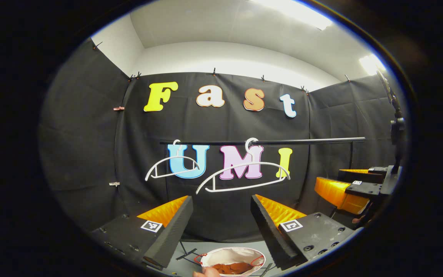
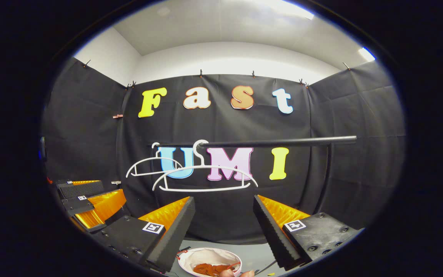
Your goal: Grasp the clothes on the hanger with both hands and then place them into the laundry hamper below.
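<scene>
Two bare white hangers (image 1: 240,175) (image 2: 204,177) hang on a black rail (image 1: 306,141) (image 2: 279,142) in front of me. Below stands a white laundry hamper (image 1: 210,256) (image 2: 190,258) with a rust-brown garment (image 1: 232,267) (image 2: 208,268) lying inside. My left gripper (image 1: 221,225) is open above the hamper with nothing between its fingers. My right gripper (image 2: 223,225) is open in the same way. In the left gripper view the right gripper (image 1: 331,177) shows at the far right. In the right gripper view the left gripper (image 2: 112,187) shows at the far left.
The hamper rests on a grey floor (image 1: 190,248) (image 2: 248,252). A fingertip (image 1: 206,272) (image 2: 240,273) shows at the bottom edge by the hamper's rim. A black stand (image 1: 396,130) rises at the right. Black cloth walls close in the booth on three sides.
</scene>
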